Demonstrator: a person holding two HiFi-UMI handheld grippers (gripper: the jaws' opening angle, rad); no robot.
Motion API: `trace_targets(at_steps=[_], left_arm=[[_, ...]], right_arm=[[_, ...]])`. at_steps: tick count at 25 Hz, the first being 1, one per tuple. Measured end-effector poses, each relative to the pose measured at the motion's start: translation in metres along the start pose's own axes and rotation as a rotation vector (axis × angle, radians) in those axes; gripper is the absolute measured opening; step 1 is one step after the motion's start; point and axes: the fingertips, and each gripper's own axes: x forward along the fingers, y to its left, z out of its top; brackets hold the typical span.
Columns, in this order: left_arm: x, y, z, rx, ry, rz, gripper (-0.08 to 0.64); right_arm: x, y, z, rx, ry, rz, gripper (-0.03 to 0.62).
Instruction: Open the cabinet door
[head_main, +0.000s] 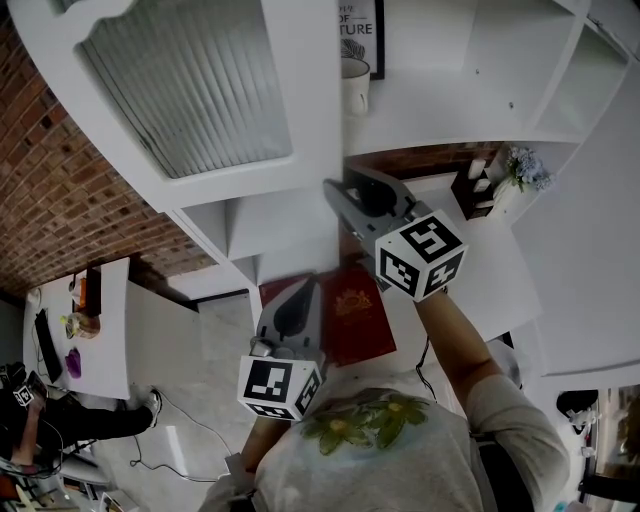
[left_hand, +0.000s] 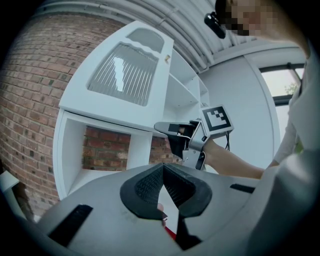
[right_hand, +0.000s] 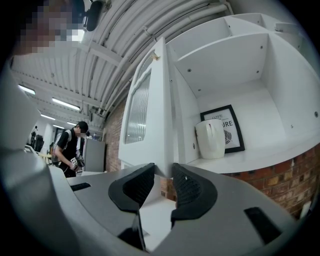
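Observation:
The white cabinet door (head_main: 200, 90) with its ribbed glass pane stands swung out from the cabinet (head_main: 470, 90). My right gripper (head_main: 342, 196) is at the door's lower corner. In the right gripper view the door's edge (right_hand: 162, 125) fills the gap between the two pads, and the right gripper (right_hand: 163, 172) is shut on it. The left gripper view shows the door (left_hand: 125, 75) from its front, with the right gripper (left_hand: 167, 129) at its bottom edge. My left gripper (head_main: 298, 300) hangs lower and nearer to me. In its own view the left gripper (left_hand: 163, 167) is shut and empty.
A white mug (right_hand: 210, 139) and a framed print (right_hand: 227, 127) stand on the shelf inside the cabinet. Lower open shelves back onto a brick wall (left_hand: 105, 145). A red book (head_main: 355, 320) lies below my grippers. A person (head_main: 60, 415) stands far left.

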Motion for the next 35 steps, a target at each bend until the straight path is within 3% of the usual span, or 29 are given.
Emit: trace_targets(at_steps=[35], left_arm=[[-0.012, -0.026, 0.005, 0.014, -0.020, -0.032, 0.009]], right_arm=[[-0.029, 0.029, 0.002, -0.048, 0.012, 0.008, 0.106]])
